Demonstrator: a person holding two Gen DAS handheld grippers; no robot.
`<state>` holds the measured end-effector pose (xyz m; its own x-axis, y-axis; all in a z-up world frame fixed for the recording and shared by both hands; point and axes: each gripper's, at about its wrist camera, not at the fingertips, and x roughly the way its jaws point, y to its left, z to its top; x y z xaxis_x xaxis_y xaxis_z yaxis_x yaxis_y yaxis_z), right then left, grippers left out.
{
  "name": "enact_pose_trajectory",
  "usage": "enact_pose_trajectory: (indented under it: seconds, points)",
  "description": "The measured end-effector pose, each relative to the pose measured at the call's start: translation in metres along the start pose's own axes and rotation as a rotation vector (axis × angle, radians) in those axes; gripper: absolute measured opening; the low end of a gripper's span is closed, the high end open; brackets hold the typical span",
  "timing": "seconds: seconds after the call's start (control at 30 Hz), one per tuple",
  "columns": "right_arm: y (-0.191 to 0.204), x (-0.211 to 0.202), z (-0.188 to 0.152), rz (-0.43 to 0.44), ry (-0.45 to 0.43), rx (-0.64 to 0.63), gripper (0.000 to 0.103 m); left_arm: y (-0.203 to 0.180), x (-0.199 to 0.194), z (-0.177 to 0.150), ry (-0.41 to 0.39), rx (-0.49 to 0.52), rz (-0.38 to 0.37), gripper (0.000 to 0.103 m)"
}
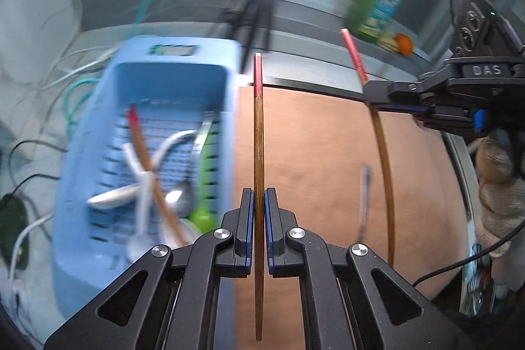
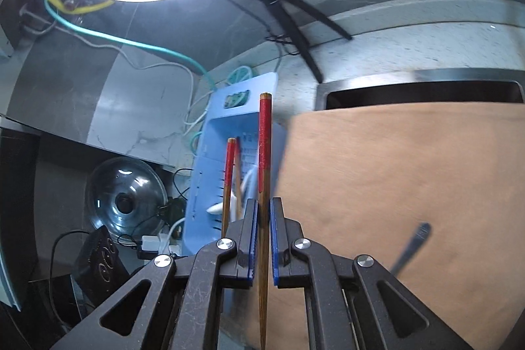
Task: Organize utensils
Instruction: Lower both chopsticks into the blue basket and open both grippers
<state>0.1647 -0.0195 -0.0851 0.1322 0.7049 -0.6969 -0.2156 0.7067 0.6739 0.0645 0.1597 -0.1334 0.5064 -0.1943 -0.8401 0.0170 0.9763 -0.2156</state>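
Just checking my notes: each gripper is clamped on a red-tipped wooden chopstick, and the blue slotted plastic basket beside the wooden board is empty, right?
Not quite. The left gripper and right gripper are each shut on a red-tipped wooden chopstick, but the blue slotted plastic basket beside the wooden board is not empty: the left wrist view shows spoons and another chopstick lying in it.
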Motion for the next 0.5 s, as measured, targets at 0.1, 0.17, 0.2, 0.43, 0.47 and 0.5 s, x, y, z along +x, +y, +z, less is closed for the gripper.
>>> enact_pose_trajectory:
  seconds: [0.1, 0.17, 0.2, 0.43, 0.47, 0.5]
  points:
    - [0.018, 0.021, 0.007, -0.002, 0.013, -0.023, 0.007, 0.025, -0.002, 0.003, 0.001, -0.036, 0.023, 0.005]
    - [0.029, 0.038, 0.012, -0.003, 0.026, -0.034, 0.007, 0.038, 0.000, 0.006, 0.006, -0.052, 0.042, 0.005]
    - [0.034, 0.047, 0.013, -0.001, 0.034, -0.036, 0.007, 0.045, 0.002, 0.009, 0.009, -0.062, 0.046, 0.005]
    - [0.054, 0.102, 0.024, -0.030, 0.078, -0.037, 0.007, 0.076, 0.018, 0.018, 0.047, -0.109, 0.057, 0.005]
    - [0.055, 0.108, 0.024, -0.033, 0.083, -0.036, 0.007, 0.079, 0.022, 0.019, 0.056, -0.110, 0.060, 0.005]
    - [0.056, 0.118, 0.025, -0.038, 0.092, -0.037, 0.007, 0.080, 0.025, 0.020, 0.062, -0.108, 0.063, 0.005]
